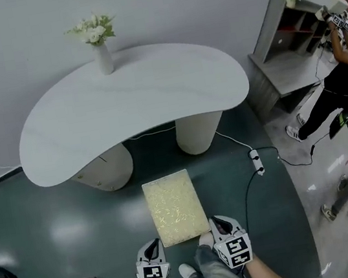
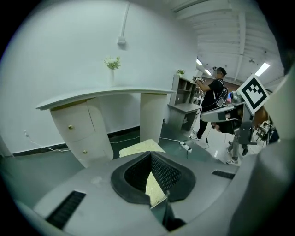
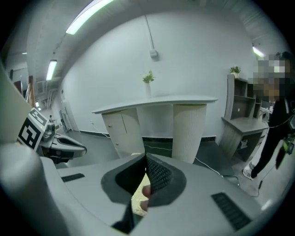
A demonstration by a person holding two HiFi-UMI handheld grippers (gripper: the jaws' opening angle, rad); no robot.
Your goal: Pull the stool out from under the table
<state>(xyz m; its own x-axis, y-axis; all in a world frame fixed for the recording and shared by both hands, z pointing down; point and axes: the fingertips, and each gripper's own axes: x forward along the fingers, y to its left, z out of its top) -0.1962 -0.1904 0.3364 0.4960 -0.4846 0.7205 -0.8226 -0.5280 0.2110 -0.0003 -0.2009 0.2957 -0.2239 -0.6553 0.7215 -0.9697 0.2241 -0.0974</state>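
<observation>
Head view: stool (image 1: 175, 207) clear of table (image 1: 92, 115)

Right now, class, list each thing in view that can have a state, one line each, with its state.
Cream rectangular stool: out from under the table, upright on the floor.
White curved table: upright, pedestal drawers closed.
White vase of flowers: upright on the table.
White power strip: lying on the floor, cable attached.
Left gripper: shut, holding nothing.
Right gripper: shut, holding nothing.
</observation>
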